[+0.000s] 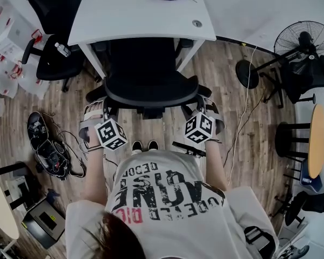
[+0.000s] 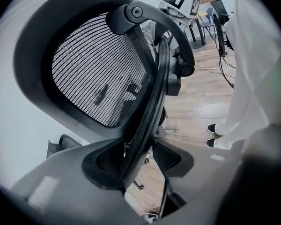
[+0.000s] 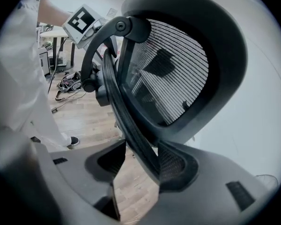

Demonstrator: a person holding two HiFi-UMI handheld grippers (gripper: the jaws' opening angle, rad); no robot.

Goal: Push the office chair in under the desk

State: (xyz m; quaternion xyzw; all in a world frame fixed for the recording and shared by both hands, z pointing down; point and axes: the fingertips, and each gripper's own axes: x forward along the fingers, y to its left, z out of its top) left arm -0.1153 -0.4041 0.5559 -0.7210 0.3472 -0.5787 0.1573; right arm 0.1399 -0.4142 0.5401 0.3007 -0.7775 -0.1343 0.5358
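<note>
The black mesh office chair [image 1: 143, 72] stands with its seat under the white desk [image 1: 140, 15] and its backrest toward me. My left gripper [image 1: 99, 111] is at the backrest's left edge. In the left gripper view the backrest rim [image 2: 145, 121] runs between the jaws of the left gripper [image 2: 136, 161], and its pads stand close beside the rim without squeezing it. My right gripper [image 1: 208, 108] is at the backrest's right edge. In the right gripper view the right gripper [image 3: 140, 161] is shut on the rim [image 3: 126, 121], which lies against its pads.
A second black chair [image 1: 54, 53] stands left of the desk. Shoes and cables [image 1: 48, 144] lie on the wood floor at the left. A floor fan [image 1: 305, 42], a round table [image 1: 317, 142] and stools are at the right. My own feet [image 1: 144, 144] are just behind the chair.
</note>
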